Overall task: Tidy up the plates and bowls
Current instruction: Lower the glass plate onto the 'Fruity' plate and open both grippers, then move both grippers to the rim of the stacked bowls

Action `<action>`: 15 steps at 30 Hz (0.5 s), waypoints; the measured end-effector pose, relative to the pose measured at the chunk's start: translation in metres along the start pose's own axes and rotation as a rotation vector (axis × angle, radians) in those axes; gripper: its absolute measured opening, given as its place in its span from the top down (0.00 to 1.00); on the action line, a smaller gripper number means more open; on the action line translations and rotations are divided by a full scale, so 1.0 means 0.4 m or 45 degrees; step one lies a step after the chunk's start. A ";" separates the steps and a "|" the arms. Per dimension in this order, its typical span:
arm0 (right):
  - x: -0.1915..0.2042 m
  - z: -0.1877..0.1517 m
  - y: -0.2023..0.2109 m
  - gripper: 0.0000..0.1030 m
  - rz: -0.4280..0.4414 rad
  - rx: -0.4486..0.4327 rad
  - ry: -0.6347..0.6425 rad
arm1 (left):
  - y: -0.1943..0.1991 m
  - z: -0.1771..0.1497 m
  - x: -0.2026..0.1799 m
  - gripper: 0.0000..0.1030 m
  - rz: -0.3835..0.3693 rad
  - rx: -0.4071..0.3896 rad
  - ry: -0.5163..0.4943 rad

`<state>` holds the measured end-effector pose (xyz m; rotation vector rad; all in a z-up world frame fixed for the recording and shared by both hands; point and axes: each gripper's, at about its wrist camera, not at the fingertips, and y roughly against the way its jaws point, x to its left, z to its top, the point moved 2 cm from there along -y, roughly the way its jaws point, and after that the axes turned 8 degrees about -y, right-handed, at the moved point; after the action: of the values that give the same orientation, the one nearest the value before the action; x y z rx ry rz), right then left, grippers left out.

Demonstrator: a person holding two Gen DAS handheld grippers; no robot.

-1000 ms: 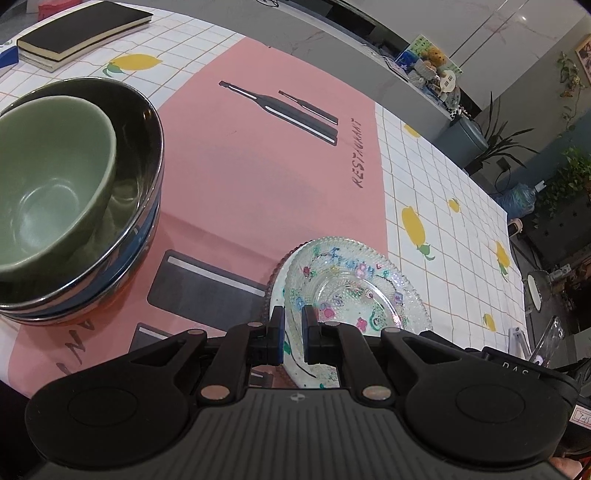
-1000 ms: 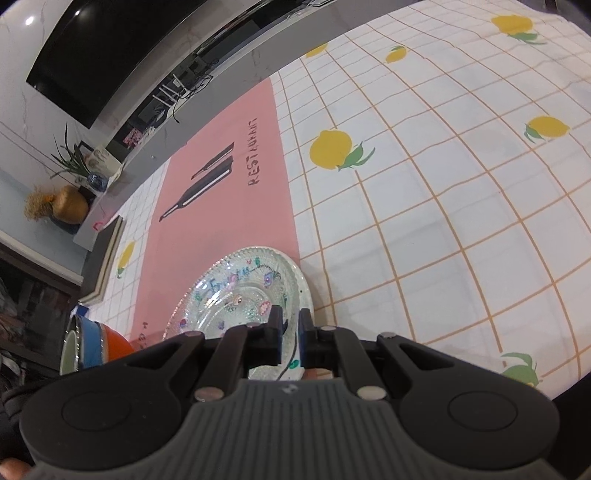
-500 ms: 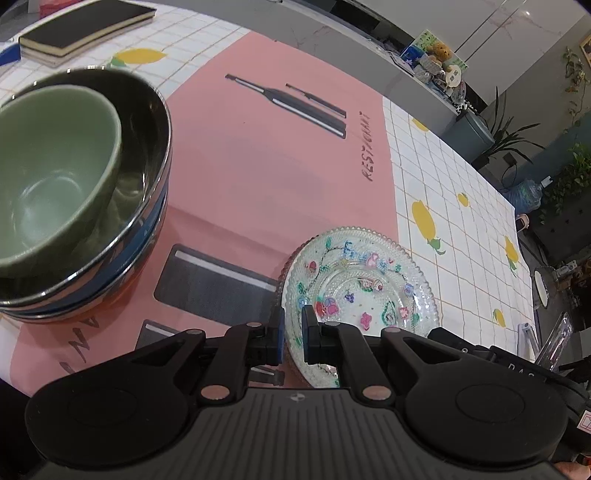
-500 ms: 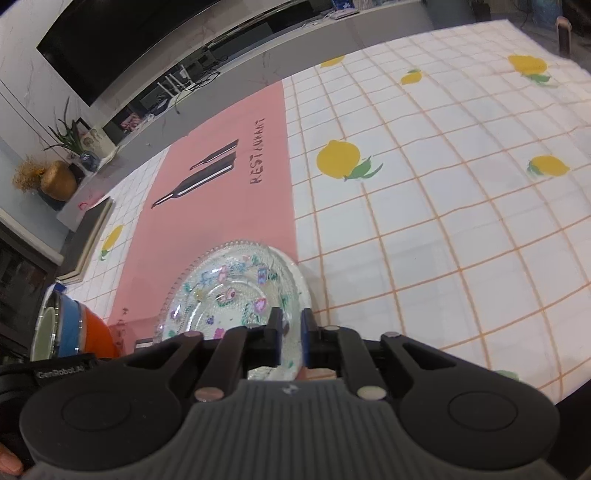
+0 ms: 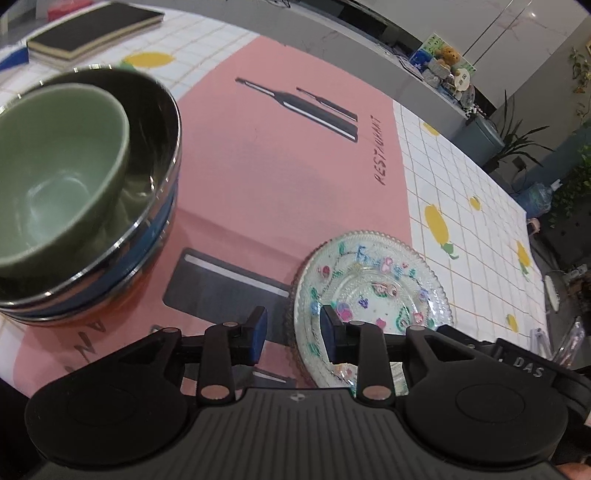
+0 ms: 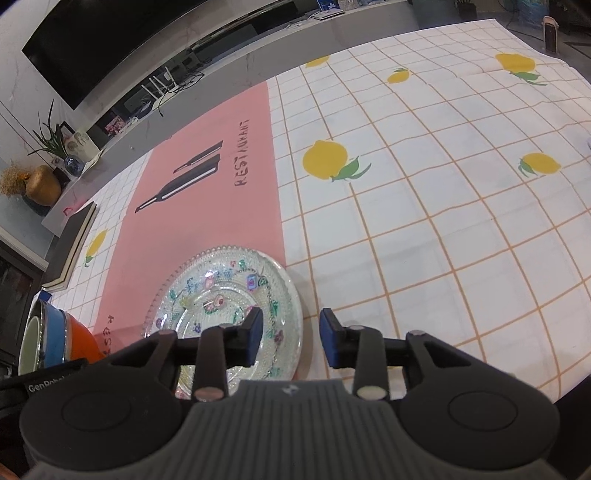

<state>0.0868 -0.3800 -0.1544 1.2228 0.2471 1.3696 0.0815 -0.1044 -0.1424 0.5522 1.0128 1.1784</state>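
A clear glass plate (image 5: 373, 280) with painted flowers lies flat on the pink mat, its right edge over the checked cloth (image 6: 221, 291). My left gripper (image 5: 293, 332) straddles the plate's left rim. Its jaws are opening and the pads stand off the glass. My right gripper (image 6: 291, 334) straddles the right rim in the same way, also opening and not touching it. At the left stands a stack of bowls (image 6: 55, 339): a green bowl (image 5: 55, 166) sits inside a dark steel bowl (image 5: 159, 122), with blue and orange ones beneath.
A black book (image 5: 92, 29) lies at the table's far left corner. The white cloth with lemons (image 6: 424, 221) stretches to the right of the pink mat (image 5: 277, 166). The table's near edge runs just below the grippers.
Both grippers were shut on the plate's opposite rims and have now let go, their jaws spreading apart. The plate rests on the mat. The hands have barely moved.
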 end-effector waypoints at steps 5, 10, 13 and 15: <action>0.003 -0.010 -0.007 0.80 -0.005 -0.008 0.003 | -0.010 -0.004 0.002 0.76 -0.052 0.033 0.006; 0.011 -0.013 -0.007 0.80 -0.021 0.000 0.009 | -0.008 -0.003 -0.007 0.76 -0.041 0.043 -0.013; 0.013 -0.016 -0.009 0.80 -0.023 -0.002 0.020 | -0.010 -0.001 -0.006 0.76 -0.044 0.047 -0.006; 0.011 -0.016 -0.009 0.80 -0.017 -0.001 0.012 | -0.011 -0.001 -0.006 0.76 -0.046 0.047 -0.006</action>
<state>0.0853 -0.3720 -0.1577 1.2123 0.2610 1.3643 0.0832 -0.1082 -0.1451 0.5638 1.0381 1.1281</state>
